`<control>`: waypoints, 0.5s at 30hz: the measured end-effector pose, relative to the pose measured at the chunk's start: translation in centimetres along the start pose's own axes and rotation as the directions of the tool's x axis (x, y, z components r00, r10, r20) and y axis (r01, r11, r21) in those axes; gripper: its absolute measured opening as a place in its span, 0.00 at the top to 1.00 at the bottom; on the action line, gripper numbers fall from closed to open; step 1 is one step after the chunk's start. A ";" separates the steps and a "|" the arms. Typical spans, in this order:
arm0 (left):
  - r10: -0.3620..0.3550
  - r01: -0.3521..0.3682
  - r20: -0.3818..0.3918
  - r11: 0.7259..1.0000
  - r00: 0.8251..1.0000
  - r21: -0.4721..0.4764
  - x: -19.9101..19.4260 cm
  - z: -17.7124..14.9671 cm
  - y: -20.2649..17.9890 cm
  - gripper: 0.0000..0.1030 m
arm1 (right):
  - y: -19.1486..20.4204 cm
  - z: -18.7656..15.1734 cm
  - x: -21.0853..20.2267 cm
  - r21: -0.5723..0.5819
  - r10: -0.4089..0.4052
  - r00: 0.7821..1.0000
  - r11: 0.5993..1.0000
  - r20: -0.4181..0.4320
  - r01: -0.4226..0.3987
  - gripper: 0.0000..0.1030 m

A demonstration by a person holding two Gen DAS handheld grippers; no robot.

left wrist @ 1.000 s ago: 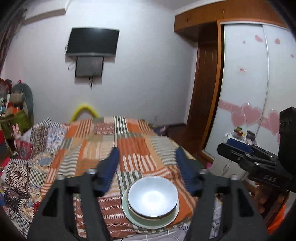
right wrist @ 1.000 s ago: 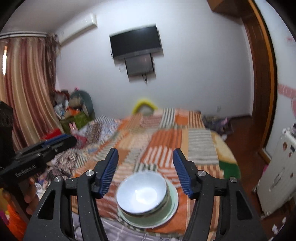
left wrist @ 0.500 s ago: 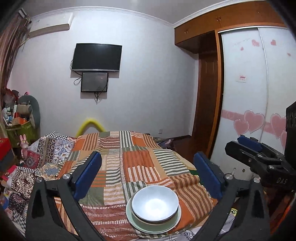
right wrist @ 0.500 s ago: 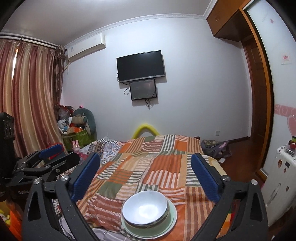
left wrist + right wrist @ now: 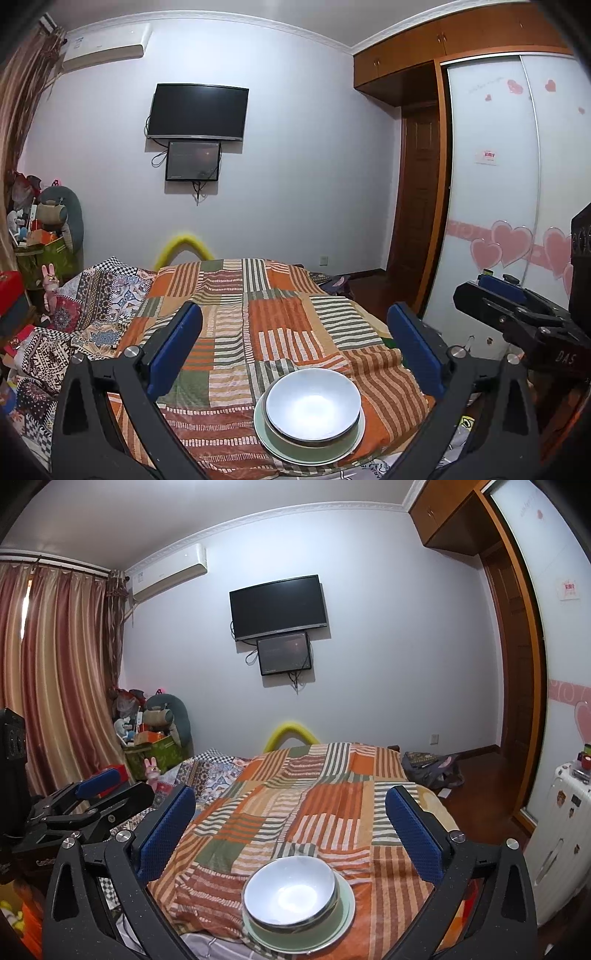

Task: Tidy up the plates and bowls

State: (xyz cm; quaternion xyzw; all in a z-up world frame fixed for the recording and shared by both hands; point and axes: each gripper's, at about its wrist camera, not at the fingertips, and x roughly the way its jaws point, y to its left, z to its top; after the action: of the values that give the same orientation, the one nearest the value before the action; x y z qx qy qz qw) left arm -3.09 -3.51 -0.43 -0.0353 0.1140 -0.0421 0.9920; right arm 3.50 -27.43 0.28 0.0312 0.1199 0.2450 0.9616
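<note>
A white bowl [image 5: 313, 405] sits stacked on another bowl and a pale green plate [image 5: 277, 448] at the near end of a bed with a striped patchwork cover. It also shows in the right wrist view [image 5: 289, 895], on the same plate [image 5: 345, 919]. My left gripper [image 5: 295, 350] is open and empty, held above and behind the stack. My right gripper [image 5: 291, 830] is open and empty too, also above the stack. Each gripper shows at the edge of the other's view: the right one [image 5: 517, 317] and the left one [image 5: 96, 805].
The bed cover [image 5: 258, 314] stretches toward a far wall with a mounted TV [image 5: 197, 110]. A cluttered pile of toys and boxes [image 5: 40, 243] stands at the left. A wardrobe with heart stickers [image 5: 517, 221] and a white suitcase [image 5: 569, 830] stand at the right.
Both grippers have opened wide, from jaws partly closed a second ago. Both have also tilted up and pulled back, so more of the room shows. The bowl stack has not moved.
</note>
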 end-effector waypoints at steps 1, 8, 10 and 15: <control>0.001 -0.001 0.000 1.000 1.000 -0.001 0.0 0.0 0.0 0.01 | 0.0 0.0 0.0 0.003 0.001 1.000 1.000 0.000 -0.001 0.00; 0.007 -0.007 0.000 1.000 1.000 -0.008 0.1 -0.1 0.0 0.01 | -0.2 0.2 0.2 0.007 0.001 1.000 1.000 -0.008 -0.001 0.00; 0.007 -0.007 -0.001 1.000 1.000 -0.015 0.2 -0.2 0.1 0.01 | -0.2 0.2 0.2 0.010 0.002 1.000 1.000 -0.012 -0.002 0.00; 0.010 -0.010 -0.004 1.000 1.000 -0.022 0.3 -0.2 0.2 0.00 | -0.2 0.2 0.3 0.010 0.004 1.000 1.000 -0.016 -0.004 0.00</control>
State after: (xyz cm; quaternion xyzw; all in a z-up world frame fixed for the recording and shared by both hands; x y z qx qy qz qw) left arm -2.82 -3.37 -0.71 -0.0458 0.1164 -0.0358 0.9915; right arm 3.88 -27.50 0.42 0.0341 0.1286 0.2467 0.9599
